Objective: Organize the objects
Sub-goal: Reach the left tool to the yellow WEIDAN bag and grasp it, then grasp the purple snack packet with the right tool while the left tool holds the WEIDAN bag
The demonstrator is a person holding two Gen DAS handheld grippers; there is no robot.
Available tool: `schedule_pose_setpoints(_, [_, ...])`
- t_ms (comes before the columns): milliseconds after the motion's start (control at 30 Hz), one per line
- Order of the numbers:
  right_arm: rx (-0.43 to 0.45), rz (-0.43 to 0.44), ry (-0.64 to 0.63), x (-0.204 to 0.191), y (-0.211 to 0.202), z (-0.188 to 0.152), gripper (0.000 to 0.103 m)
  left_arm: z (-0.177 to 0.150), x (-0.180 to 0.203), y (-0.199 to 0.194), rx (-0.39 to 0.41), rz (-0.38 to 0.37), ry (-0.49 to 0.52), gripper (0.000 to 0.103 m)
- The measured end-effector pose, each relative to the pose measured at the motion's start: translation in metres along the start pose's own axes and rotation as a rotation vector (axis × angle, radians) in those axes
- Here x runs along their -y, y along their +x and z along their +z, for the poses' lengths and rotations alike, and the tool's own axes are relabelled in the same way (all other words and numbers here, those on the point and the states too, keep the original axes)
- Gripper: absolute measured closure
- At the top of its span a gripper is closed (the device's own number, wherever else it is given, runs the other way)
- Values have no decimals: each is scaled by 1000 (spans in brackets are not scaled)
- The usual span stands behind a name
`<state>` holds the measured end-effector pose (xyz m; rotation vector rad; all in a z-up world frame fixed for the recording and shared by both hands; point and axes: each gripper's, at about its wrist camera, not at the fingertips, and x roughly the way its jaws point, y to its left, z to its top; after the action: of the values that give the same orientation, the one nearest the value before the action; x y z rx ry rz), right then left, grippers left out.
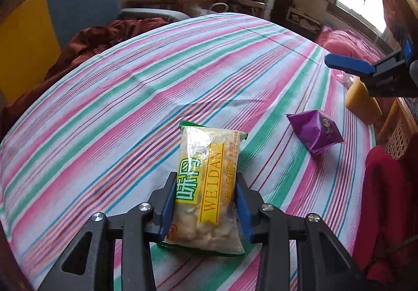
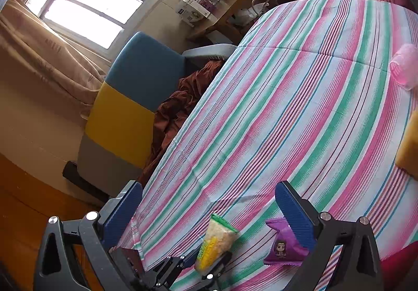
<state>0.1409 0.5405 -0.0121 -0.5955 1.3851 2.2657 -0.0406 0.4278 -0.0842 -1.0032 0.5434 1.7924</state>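
Striped bedcover (image 1: 183,76): we log one, in pink, green, white and blue bands, spread flat and bearing all the smaller items.

Snack packet (image 1: 206,186): one, clear film with yellow and green print reading WEIDAN, pale puffed pieces inside. We find it lying lengthwise on the cover near its closer edge, its lower half between the blue pads of the left gripper (image 1: 205,202). The pads press against both long sides of the packet, so we record the left tongs as drawn in narrow and clamped on it. In the right wrist view the same packet (image 2: 216,241) shows between those jaws.

Purple sachet (image 1: 316,131): one, small, printed with a cartoon figure, lying on the cover to the right of the snack packet and apart from it. In the right wrist view it sits partly behind one blue pad.

Right gripper (image 2: 209,210): we note its fingers spread wide, nothing between the pads, poised above the cover's near edge.

Yellow block (image 1: 363,103): one, at the right edge of the cover; we cannot tell what it is, as the other tool hides part of it.

Pink translucent container (image 2: 405,69): one, farther along the cover.

Armchair (image 2: 130,97): one, blue, yellow and grey, beside the bed, with rust-brown cloth (image 2: 180,105) heaped against it.
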Motion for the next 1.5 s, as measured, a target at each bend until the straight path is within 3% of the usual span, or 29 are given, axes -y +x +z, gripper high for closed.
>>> schedule_pose_setpoints(233, [-70, -56, -21, -1, 16, -3, 0, -73, -20, -57, 56, 71, -189, 62])
schedule_pose_setpoints(333, [-88, -93, -31, -1, 21, -4, 0, -103, -13, -77, 80, 106, -189, 62])
schedule_pose_setpoints(467, [-110, -158, -74, -6, 26, -7, 0, -115, -9, -85, 102, 126, -170, 62])
schedule_pose_setpoints(567, [-224, -189, -142, -14, 38, -10, 0, -117, -11, -85, 111, 110, -168, 62])
schedule_pose_setpoints(633, [-311, -208, -251, -26, 39, -10, 0, -116, -11, -81, 122, 101, -167, 62])
schedule_pose_setpoints(700, [-349, -297, -425, -39, 32, -11, 0, -118, -12, -81, 133, 94, -168, 62])
schedule_pose_setpoints(867, [-500, -450, -704, -36, 25, -23, 0, -115, -14, -77, 147, 77, -182, 62])
schedule_pose_setpoints(933, [-560, -483, -686, -23, 29, -28, 1, -116, -15, -77, 148, 73, -187, 62])
schedule_pose_setpoints(1000, [-584, -471, -568, -9, 35, -25, 1, -116, -15, -77, 148, 71, -190, 62])
schedule_pose_setpoints(1067, [-582, -452, -455, 4, 39, -19, 1, -116, -15, -77, 149, 70, -189, 62])
schedule_pose_setpoints(1133, [-581, -498, -418, 13, 49, -18, 1, -116, -16, -77, 151, 68, -193, 62])
schedule_pose_setpoints(1167, [-593, -509, -410, 16, 54, -19, 3, -117, -16, -77, 153, 68, -194, 62])
schedule_pose_setpoints(1267, [-663, -530, -429, 21, 68, -24, 30, -118, -15, -77, 159, 73, -196, 60])
schedule_pose_setpoints(1333, [-722, -579, -473, 23, 81, -32, 38, -118, -15, -77, 162, 72, -197, 60])
schedule_pose_setpoints(1433, [-679, -595, -500, 18, 85, -29, 48, -119, -16, -78, 168, 62, -205, 60])
schedule_pose_setpoints(1500, [-658, -596, -526, 14, 88, -30, 63, -120, -16, -78, 172, 63, -203, 60])
